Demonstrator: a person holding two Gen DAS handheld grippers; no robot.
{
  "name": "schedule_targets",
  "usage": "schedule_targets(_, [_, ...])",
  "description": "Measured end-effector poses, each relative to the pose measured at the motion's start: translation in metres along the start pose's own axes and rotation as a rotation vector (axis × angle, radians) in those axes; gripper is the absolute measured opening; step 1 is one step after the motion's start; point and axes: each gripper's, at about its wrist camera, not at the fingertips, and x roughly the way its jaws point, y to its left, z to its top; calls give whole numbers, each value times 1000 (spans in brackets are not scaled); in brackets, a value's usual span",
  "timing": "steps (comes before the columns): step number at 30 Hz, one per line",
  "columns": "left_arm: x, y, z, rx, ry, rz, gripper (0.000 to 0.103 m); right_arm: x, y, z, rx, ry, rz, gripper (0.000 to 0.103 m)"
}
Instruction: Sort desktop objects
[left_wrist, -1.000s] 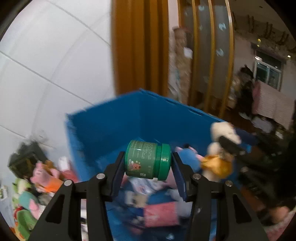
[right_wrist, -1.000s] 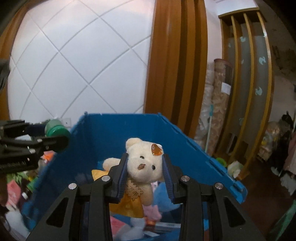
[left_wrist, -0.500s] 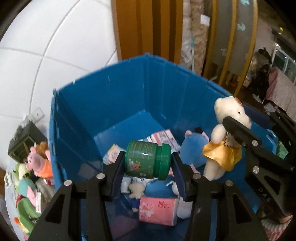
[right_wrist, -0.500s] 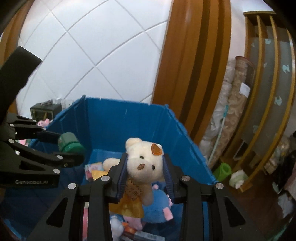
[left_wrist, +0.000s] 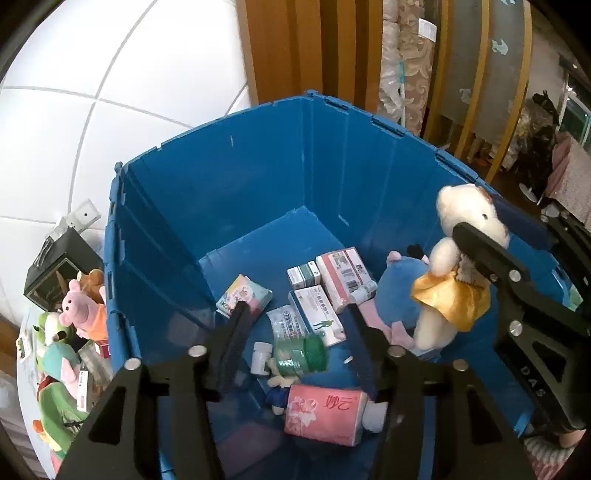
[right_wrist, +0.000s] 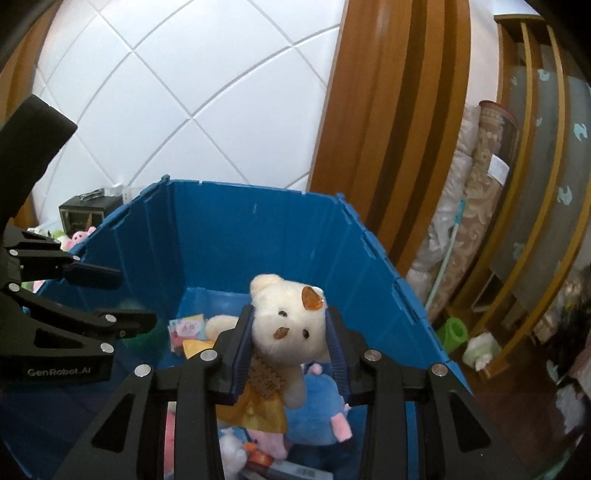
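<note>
Jaws on my left hand-held gripper (left_wrist: 295, 332) have just been opening, and they now stand apart above the deep blue plastic crate (left_wrist: 236, 177). The green plastic jar with a green screw lid (left_wrist: 301, 355) sits blurred between and below the fingers, clear of both pads; I think it is loose in the air, though the blur makes that hard to confirm. Under it, on the crate floor, I see a pink floral tissue pack (left_wrist: 325, 415), a small white bottle (left_wrist: 260, 357), several white medicine boxes (left_wrist: 325, 291) and a blue plush toy with pink limbs (left_wrist: 397, 291).

My right hand-held gripper (right_wrist: 290, 339) is closed narrow on the head of the cream plush bear in a yellow dress (right_wrist: 286, 325), one pad against each cheek, an orange patch by its ear. The bear hangs upright over the crate's right side, above the blue plush toy, its feet dangling free.

Outside the crate's left wall, on the surface, lie a pink pig plush in an orange top (left_wrist: 83, 310), green plush toys (left_wrist: 55, 406) and a black box (left_wrist: 61, 269). Behind the crate are a white quilted wall panel (right_wrist: 192, 88) and brown wooden trim (right_wrist: 391, 122).
</note>
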Motion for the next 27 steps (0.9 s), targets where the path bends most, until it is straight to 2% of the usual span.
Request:
schedule_targets(2, [0,0,-1,-4,2,7,60,0,-1,-1,1,-2,-1,37])
schedule_targets(13, [-5,2,-1,-11,-10,28,63,5,1,1,-15,27,-7,38])
schedule_targets(16, [-9,1,-3,-5,-22,31,63,7,3,1,-27,40,-27,42])
schedule_targets(18, [-14,2,-6,-11,-33,26,63,10,4,1,-30,52,-60,52])
schedule_targets(20, [-18,3,-8,-19,-46,30,63,9,5,1,-32,46,-70,81])
schedule_targets(22, [-26,4,-14,-24,-61,37,64,5,5,2,-35,27,-56,94])
schedule_targets(25, [-37,5,-22,-25,-92,62,73,2,7,1,-36,5,-93,102])
schedule_targets(27, [-46,6,-27,-23,-126,98,78,0,8,0,-39,-17,-117,103])
